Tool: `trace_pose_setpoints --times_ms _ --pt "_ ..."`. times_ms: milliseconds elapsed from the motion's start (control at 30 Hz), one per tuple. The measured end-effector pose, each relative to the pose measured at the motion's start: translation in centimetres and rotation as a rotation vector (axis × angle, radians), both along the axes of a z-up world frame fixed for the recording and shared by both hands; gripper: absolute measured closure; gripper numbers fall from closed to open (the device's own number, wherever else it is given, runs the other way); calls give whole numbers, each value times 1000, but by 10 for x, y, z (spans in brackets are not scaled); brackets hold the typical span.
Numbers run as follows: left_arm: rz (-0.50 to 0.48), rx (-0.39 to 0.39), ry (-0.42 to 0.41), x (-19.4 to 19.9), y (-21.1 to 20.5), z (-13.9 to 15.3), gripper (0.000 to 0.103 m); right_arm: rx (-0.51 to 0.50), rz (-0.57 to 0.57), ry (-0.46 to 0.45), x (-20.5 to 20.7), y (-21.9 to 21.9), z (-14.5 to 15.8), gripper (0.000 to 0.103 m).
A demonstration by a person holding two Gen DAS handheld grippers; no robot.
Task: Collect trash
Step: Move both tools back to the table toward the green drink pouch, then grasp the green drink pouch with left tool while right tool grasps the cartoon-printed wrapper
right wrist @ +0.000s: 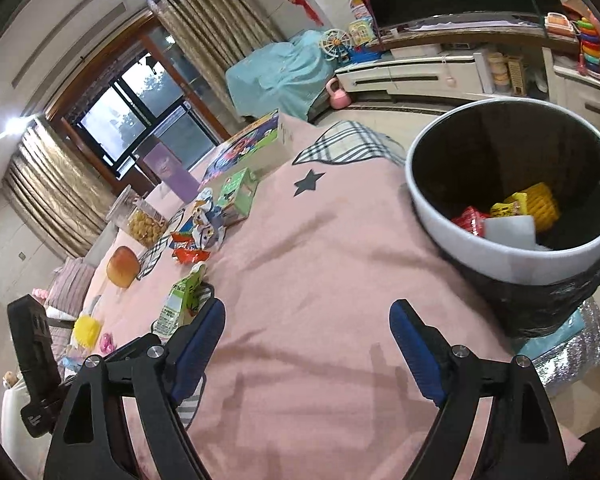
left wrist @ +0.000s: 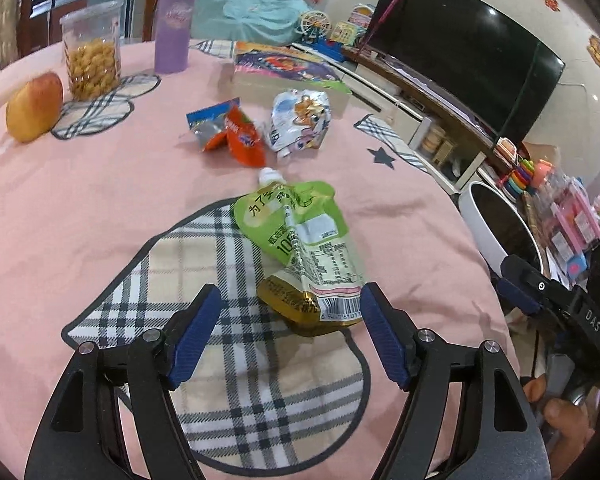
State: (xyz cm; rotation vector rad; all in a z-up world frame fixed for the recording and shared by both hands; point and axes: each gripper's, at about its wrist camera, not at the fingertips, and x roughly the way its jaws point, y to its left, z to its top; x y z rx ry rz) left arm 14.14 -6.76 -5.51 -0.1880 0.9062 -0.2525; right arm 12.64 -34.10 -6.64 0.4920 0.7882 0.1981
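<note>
We see our left gripper [left wrist: 292,300] with its jaws set wide apart over the pink cloth [left wrist: 100,208]. The green pouch [left wrist: 300,240] lies flat on the counter, its barcoded bottom end between the jaws, close to the right pad; we cannot tell whether that pad touches it, and the left pad stands clear, so nothing is gripped. The pouch's white cap points to 12 o'clock, and its body lies partly on a plaid patch [left wrist: 204,320].

Beyond the cap, at 12 o'clock, lie more wrappers: an orange wrapper [left wrist: 240,136] just beside a white pouch [left wrist: 300,120]. At 10 o'clock from them sit an apple [left wrist: 34,108] and a jar [left wrist: 92,52] of snacks, with a purple bottle [left wrist: 174,28] to the jar's right.

Our right gripper [right wrist: 308,320] also has its jaws wide open, with only bare pink cloth between them. The bin [right wrist: 512,192], white-rimmed with a black liner, stands at 2 o'clock from these jaws, at the counter's edge. Inside it we see a red packet [right wrist: 470,220], a yellow packet [right wrist: 536,202] and a white piece. In this view the green pouch shows at 9 o'clock, just beside the left pad.
</note>
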Motion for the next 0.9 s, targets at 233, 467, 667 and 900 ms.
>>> trace_pose_setpoints --times_ms 233,467,667,900 --pt "5 -8 41 14 -5 -13 26 2 14 11 7 10 -5 17" --pt "-27 22 36 23 -16 -25 56 18 10 30 14 12 -13 17" --pt "-29 -14 26 21 -6 -23 68 30 23 39 23 22 -18 17" --pt "37 -24 3 8 29 -18 68 26 68 31 40 47 -20 17"
